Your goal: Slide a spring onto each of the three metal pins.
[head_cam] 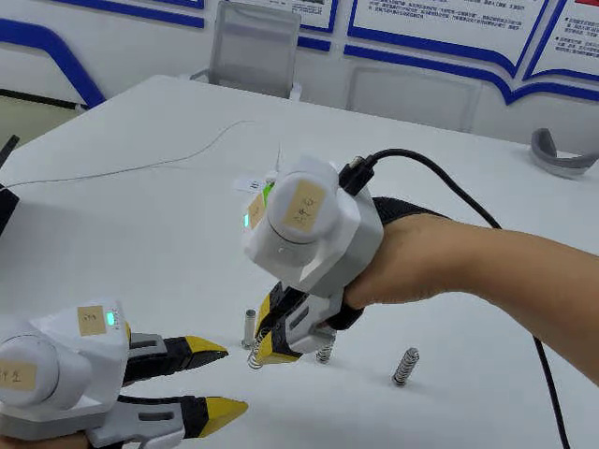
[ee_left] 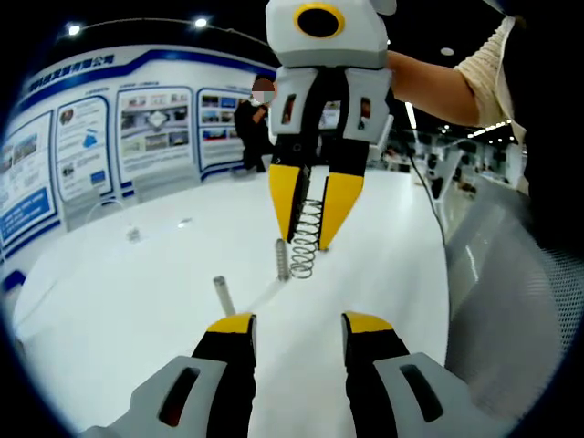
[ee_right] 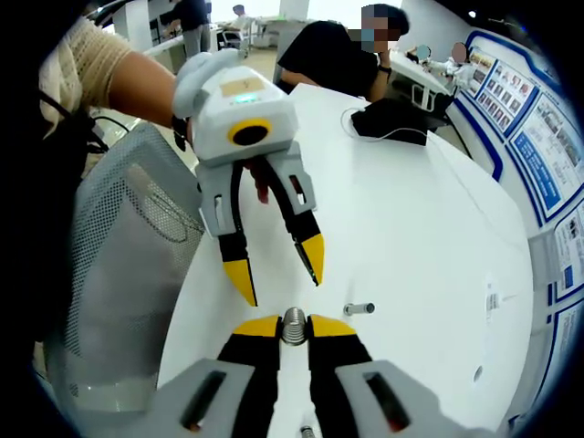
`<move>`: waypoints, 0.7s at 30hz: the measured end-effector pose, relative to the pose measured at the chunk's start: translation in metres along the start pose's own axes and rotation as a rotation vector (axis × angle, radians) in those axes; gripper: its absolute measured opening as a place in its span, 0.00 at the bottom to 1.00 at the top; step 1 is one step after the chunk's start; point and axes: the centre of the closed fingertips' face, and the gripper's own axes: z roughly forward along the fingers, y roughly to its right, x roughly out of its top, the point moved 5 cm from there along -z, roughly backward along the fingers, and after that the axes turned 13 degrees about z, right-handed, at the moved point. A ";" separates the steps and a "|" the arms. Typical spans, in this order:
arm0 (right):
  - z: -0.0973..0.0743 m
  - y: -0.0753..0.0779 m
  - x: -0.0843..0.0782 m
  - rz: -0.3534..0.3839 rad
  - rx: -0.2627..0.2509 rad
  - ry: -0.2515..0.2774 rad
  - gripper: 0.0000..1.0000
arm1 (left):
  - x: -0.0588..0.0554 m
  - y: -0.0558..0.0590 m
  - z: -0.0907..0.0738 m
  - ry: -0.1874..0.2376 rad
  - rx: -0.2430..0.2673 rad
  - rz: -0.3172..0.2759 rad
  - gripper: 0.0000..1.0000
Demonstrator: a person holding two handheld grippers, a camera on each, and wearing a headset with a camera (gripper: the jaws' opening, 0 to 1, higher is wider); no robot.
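Your right gripper (head_cam: 270,344) has its yellow tips clamped on a spring (head_cam: 255,356), held just beside an upright metal pin (head_cam: 249,327) on the white table (head_cam: 140,234). A second spring (head_cam: 325,352) lies right behind that gripper, and a third spring (head_cam: 405,366) sits further right. Your left gripper (head_cam: 213,382) hovers close by, jaws apart, nothing in them

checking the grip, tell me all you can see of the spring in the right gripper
A bare-metal coil spring, silvery with open coils. It is pinched between the yellow-tipped fingers of the right gripper, hanging roughly upright, its lower end beside a short metal pin on the white table, not yet on it.
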 end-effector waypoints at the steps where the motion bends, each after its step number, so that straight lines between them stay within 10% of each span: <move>1: 0.000 0.002 0.000 0.002 -0.003 -0.002 0.12 | -0.001 0.000 0.000 -0.001 0.002 -0.001 0.39; 21: -0.001 0.036 0.000 0.054 -0.041 -0.006 0.12 | -0.007 -0.003 -0.002 -0.015 0.023 -0.031 0.49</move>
